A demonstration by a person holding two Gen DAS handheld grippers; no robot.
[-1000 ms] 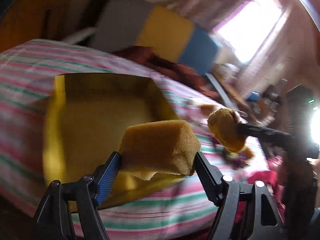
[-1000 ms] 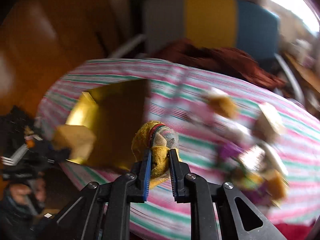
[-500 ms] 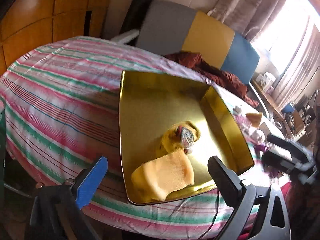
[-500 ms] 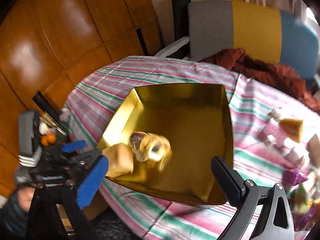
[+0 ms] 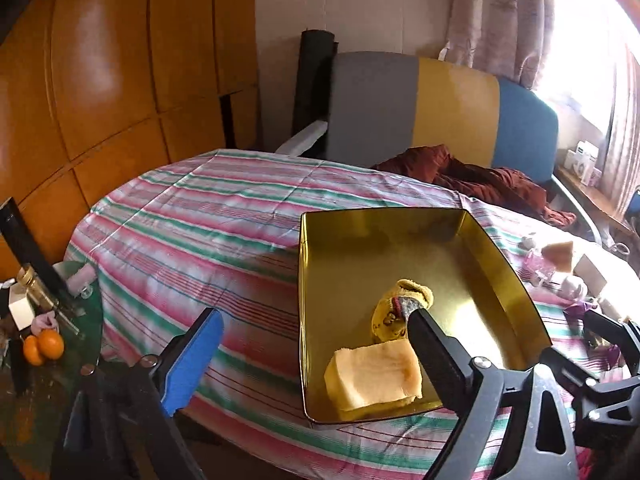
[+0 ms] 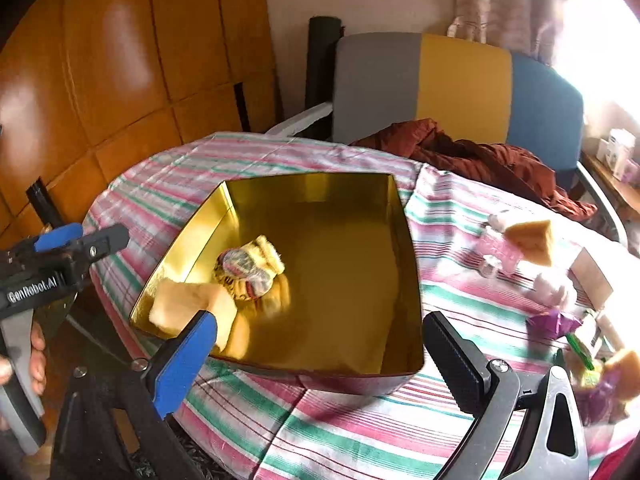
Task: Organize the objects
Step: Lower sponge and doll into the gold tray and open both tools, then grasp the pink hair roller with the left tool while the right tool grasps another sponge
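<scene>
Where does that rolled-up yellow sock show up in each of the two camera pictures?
Left wrist view: the sock lies right of centre in the gold tray, just behind the yellow sponge.
Right wrist view: the sock lies left of centre, in the tray's left part.
Shared landmark: the grey, yellow and blue chair back.

black hand-held gripper (image 6: pixel 316 334), one blue pad, silver screws.

A round table (image 6: pixel 320 432) is covered by a pink, green and white striped cloth (image 5: pixel 208 216). A gold tray (image 6: pixel 400 264) is set on it. To the tray's right, a wedge-shaped sponge (image 6: pixel 530 240), a pink toy (image 6: pixel 500 254) and purple wrappers (image 6: pixel 554 324) are scattered on the cloth.
</scene>
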